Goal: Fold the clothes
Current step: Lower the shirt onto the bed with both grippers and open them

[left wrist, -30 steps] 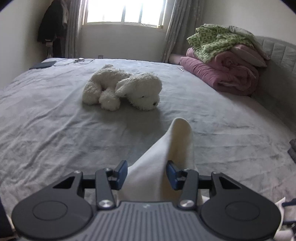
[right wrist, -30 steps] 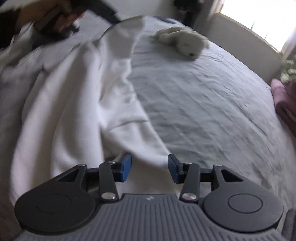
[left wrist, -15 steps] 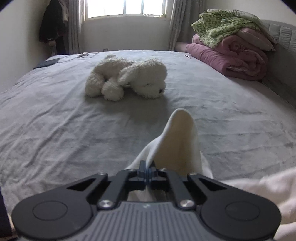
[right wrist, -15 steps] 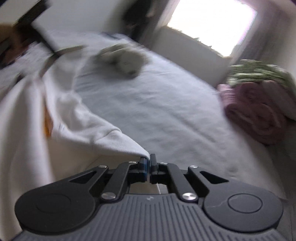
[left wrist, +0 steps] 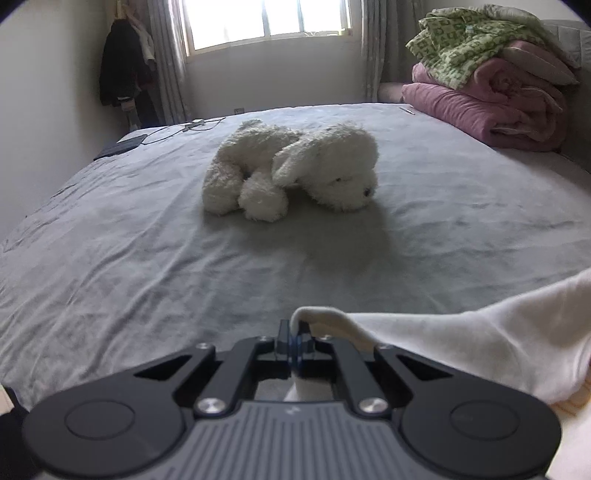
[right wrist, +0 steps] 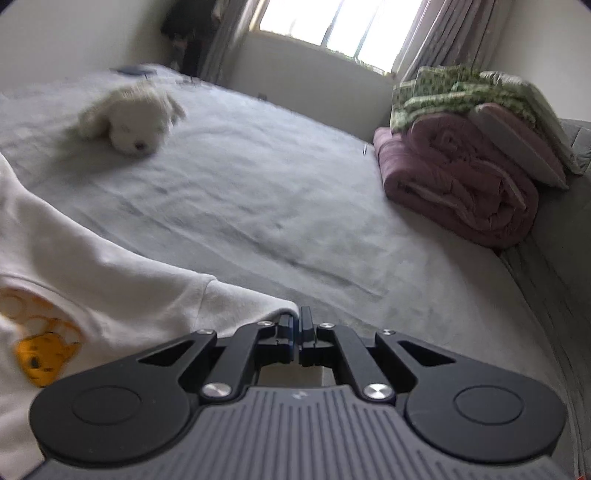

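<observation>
Left gripper [left wrist: 294, 341]: black two-finger tool, jaws pinched together on a fold of the cream-white cotton garment [left wrist: 480, 343]; a small loop of cloth humps up just past the pads.
Right gripper [right wrist: 297, 334]: same make, jaws closed tight on a corner edge of that garment [right wrist: 110, 280] (the cloth meets the left-hand pad; how much sits between the pads I cannot tell).
Garment: strung between the two tools, low over the near part of the grey bedspread [left wrist: 129, 266]; a yellow-orange cartoon print [right wrist: 44, 354] shows on it in the right wrist view.
Plush toy: fluffy white stuffed dog [left wrist: 291, 170], lying on its side mid-bed, well apart from the garment.
Bedding pile: rolled pink quilt [left wrist: 491, 99] with a green patterned blanket [left wrist: 465, 40] on top, at the right side of the bed by a grey padded headboard [right wrist: 565, 206].
Far end: bright window [left wrist: 266, 18] with curtains; dark clothing [left wrist: 122, 66] hanging in the corner; a dark flat slab [left wrist: 122, 146] with a cable [left wrist: 192, 125] near the bed's far left edge.
</observation>
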`<state>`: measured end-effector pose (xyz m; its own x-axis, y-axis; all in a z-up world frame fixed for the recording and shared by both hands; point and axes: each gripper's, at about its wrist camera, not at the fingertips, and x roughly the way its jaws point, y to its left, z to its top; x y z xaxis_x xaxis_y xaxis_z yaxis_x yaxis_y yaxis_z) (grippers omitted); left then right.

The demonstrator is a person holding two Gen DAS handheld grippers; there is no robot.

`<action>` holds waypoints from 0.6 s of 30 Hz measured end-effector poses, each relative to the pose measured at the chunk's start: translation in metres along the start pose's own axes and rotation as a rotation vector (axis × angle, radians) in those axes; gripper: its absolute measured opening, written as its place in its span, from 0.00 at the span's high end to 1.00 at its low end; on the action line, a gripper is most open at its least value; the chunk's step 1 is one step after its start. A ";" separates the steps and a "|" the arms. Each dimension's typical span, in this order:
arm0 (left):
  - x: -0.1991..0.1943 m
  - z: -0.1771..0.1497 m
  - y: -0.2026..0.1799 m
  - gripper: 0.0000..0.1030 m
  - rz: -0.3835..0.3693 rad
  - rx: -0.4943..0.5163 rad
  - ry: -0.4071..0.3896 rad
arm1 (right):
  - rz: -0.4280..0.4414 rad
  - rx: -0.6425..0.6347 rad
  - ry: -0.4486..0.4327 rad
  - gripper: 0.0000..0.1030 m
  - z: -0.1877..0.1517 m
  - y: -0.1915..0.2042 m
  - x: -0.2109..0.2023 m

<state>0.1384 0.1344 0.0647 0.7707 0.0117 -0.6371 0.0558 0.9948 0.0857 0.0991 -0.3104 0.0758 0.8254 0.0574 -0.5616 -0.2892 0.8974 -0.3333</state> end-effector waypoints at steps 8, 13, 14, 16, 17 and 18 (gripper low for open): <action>0.025 0.018 -0.017 0.97 0.076 0.161 0.022 | 0.002 0.054 0.059 0.99 0.005 -0.008 0.042; 0.003 0.015 -0.027 0.71 0.003 0.251 -0.034 | 0.066 0.055 0.059 0.85 -0.008 -0.007 0.035; -0.005 0.013 -0.030 0.66 -0.016 0.279 -0.058 | 0.068 0.025 0.041 0.83 -0.014 -0.006 0.028; -0.020 0.009 -0.040 0.59 -0.089 0.357 -0.092 | 0.101 -0.051 0.009 0.51 -0.025 -0.004 0.014; -0.025 0.005 -0.051 0.59 -0.135 0.422 -0.103 | 0.104 -0.116 -0.013 0.46 -0.029 0.000 0.008; -0.029 0.001 -0.062 0.59 -0.178 0.489 -0.116 | 0.094 -0.175 -0.035 0.45 -0.032 0.005 0.003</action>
<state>0.1128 0.0719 0.0788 0.7860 -0.1916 -0.5878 0.4600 0.8165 0.3490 0.0850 -0.3199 0.0481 0.8065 0.1553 -0.5705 -0.4428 0.7980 -0.4088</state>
